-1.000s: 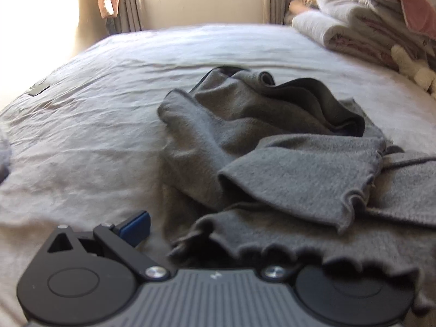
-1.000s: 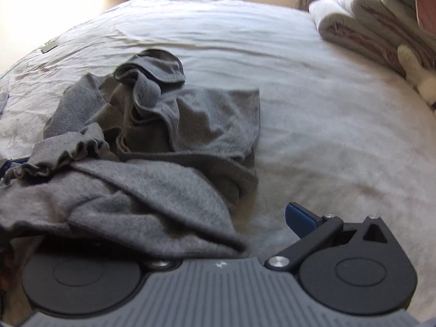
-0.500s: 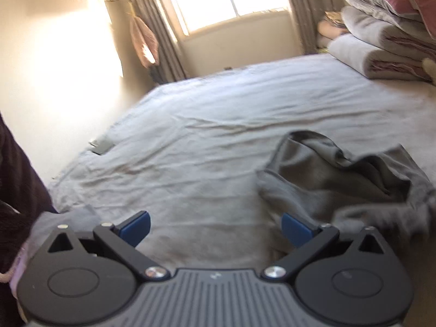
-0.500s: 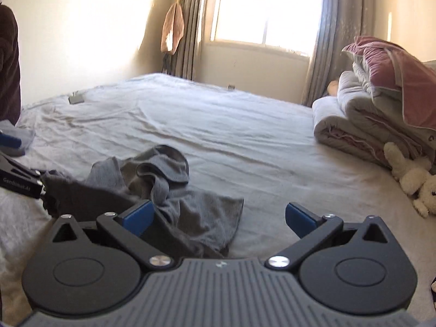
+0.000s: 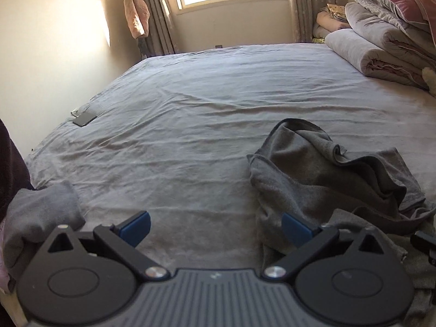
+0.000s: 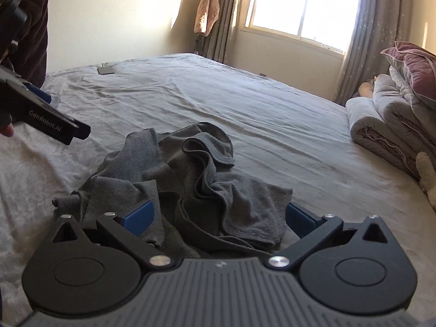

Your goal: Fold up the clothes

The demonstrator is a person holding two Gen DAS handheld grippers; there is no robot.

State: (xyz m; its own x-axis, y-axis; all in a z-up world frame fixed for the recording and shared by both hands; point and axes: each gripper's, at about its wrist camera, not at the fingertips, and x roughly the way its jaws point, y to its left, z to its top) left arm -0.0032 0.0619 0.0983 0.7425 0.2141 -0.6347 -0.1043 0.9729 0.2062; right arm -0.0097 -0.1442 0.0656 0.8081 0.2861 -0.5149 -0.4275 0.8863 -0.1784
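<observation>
Your left gripper (image 5: pixel 215 227) is released, its blue-tipped fingers (image 5: pixel 135 224) spread wide over bare sheet with nothing between them. Your right gripper (image 6: pixel 219 219) is likewise released, its blue pads (image 6: pixel 139 216) set far apart, and it grasps nothing; the near edge of the cloth lies between and beneath the two fingers.

The task's thing, a crumpled dark grey knit garment (image 6: pixel 190 179), lies in a loose heap on the near part of the wide bed covered in a wrinkled pale grey sheet (image 5: pixel 207 103). In your left wrist view the garment sits to the right of the gripper, with the right fingertip just over its near-left edge. In your right wrist view it is straight ahead and close, bunched into folds, with one rounded flap standing up at the far side.

At the near left corner of the bed, in your left view, lies a small folded light grey cloth (image 5: pixel 41 212), well apart from the heap. A flat dark rectangular object (image 5: pixel 84 120) rests on the far left edge of the sheet. Stacked folded quilts in grey and dusty pink (image 5: pixel 387 32) are piled at the far right, with a cream plush toy (image 6: pixel 426 174) just beside them. A bright window with grey curtains (image 6: pixel 305 8) fills the far wall, and a pink cloth (image 6: pixel 207 9) hangs to its left. A dark sleeve (image 6: pixel 30 27) shows at the left of your right view.
</observation>
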